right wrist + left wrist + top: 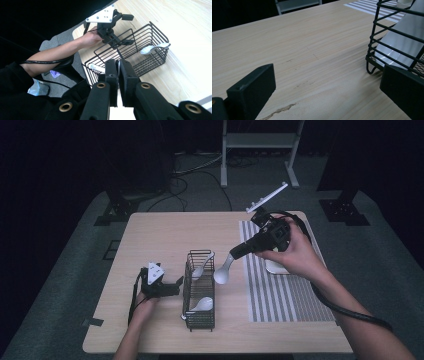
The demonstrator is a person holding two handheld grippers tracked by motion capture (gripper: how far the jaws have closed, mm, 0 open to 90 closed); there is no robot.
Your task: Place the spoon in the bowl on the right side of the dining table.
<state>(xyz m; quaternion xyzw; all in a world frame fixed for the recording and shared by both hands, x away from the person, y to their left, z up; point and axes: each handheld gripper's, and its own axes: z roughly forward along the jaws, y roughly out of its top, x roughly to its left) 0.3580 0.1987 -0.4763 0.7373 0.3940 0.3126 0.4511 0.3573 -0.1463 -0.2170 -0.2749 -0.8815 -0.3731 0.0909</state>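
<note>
On a pale wooden table in a dark room, we brace the black wire basket with our left gripper, its jaws standing wide and empty beside the basket's wall so it stays put. Our right gripper is clamped on the handle of a white ceramic soup spoon, bowl hanging low just beside the basket, probably to drop it in with the two spoons already there. The grey striped mat lies to the right.

Bare table left of the wire basket.
</note>
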